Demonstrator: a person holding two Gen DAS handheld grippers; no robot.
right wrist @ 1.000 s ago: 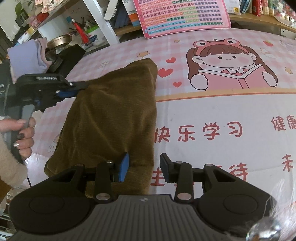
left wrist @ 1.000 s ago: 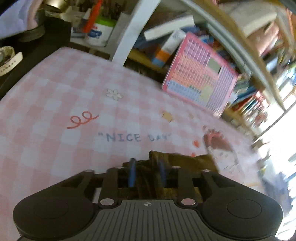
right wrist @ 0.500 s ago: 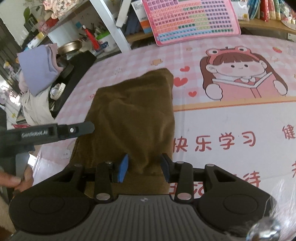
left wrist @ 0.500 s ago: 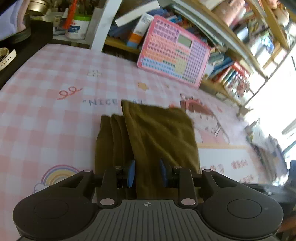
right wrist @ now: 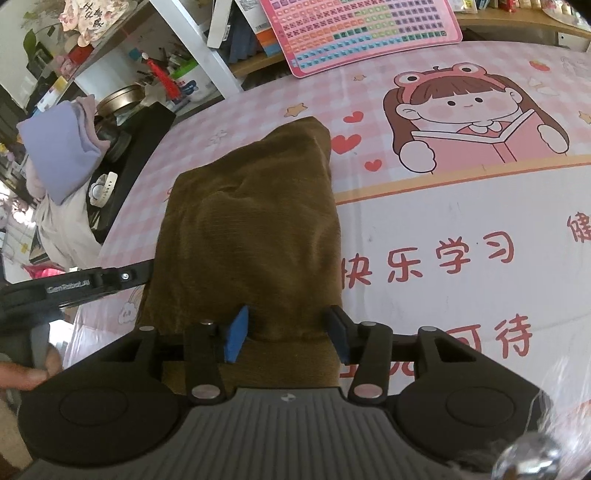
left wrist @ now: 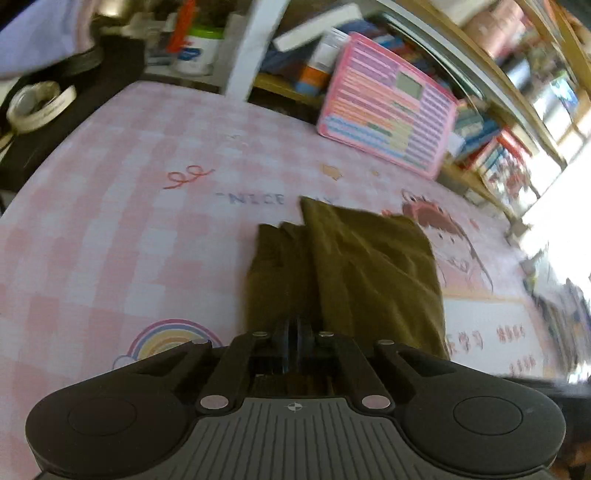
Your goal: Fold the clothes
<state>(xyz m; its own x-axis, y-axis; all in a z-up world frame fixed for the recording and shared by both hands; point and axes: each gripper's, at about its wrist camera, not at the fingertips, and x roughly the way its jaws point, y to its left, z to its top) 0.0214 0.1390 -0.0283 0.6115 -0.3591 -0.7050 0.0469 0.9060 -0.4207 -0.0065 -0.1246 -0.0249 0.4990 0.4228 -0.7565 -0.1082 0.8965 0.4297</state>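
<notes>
An olive-brown corduroy garment [left wrist: 351, 269] lies folded on the pink checked table mat [left wrist: 110, 229], its layers stepped along its left side. My left gripper [left wrist: 294, 332] has its fingers pressed together at the garment's near edge, shut on the cloth. In the right wrist view the same garment [right wrist: 251, 229] runs away from my right gripper [right wrist: 287, 332]. That gripper stands open, blue pads [right wrist: 236, 332] wide apart, with the near fold between them. The left gripper [right wrist: 92, 282], held by a hand [right wrist: 22, 376], meets the garment's left edge.
A pink chart board [right wrist: 362, 29] leans against crowded shelves at the back. A cartoon girl [right wrist: 476, 122] is printed on the mat to the right. Left of the table are a purple cloth pile [right wrist: 59, 147], a white watch [right wrist: 103, 188] and a black surface [right wrist: 140, 147].
The left gripper let go of the far corner after laying it over, drew back to the garment's near edge and shut there. The right gripper's fingers spread a little wider.
</notes>
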